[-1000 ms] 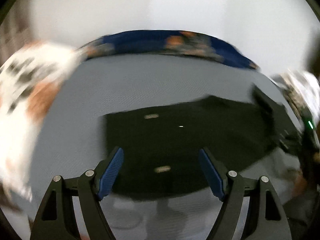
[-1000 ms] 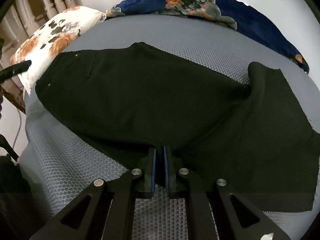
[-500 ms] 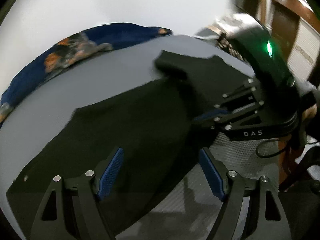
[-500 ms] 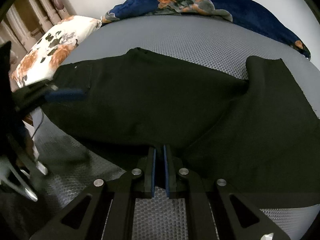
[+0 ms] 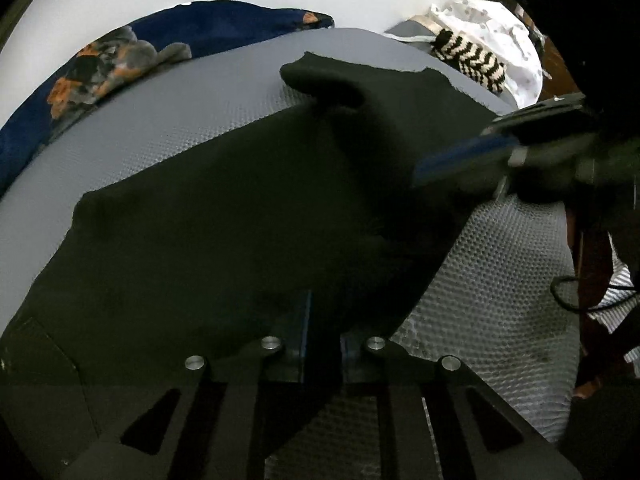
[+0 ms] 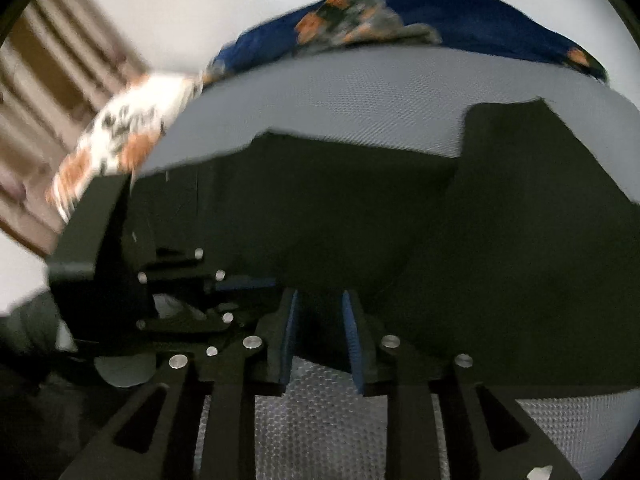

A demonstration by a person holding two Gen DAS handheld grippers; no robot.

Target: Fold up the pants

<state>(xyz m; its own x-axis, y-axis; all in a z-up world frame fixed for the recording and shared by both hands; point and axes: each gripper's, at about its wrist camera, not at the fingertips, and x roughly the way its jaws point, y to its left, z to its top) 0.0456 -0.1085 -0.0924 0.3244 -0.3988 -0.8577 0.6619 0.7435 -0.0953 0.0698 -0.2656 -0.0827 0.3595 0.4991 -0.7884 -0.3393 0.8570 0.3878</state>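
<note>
A grey honeycomb-textured mattress (image 5: pixel 500 280) fills both wrist views, w/ black pants (image 5: pixel 224 216) spread flat across it, most likely so a fold can be set up. One leg reaches toward the far right, its end curled over near the mattress edge; the near hem lies at the front edge, under both tools. A navy floral blanket (image 6: pixel 460 20) is bunched along the far side against the white wall, prob. pushed clear of the work area. A white floral pillow (image 6: pixel 120 136) sits far left; a white spotted cloth (image 5: pixel 496 36) and a striped black-and-white item (image 5: pixel 468 60) sit off the far right corner.

Left gripper (image 5: pixel 322 340): jaws have just been closing and now pinch the pants' near edge, fabric caught between the blue pads. Right gripper (image 6: pixel 320 328): jaws have just been opening, now a narrow gap apart; dark cloth still lies between the pads, which no longer seem to press it. Judgement: a handover of the hem, left taking over so right can shift along it.

No containers visible in either view.
</note>
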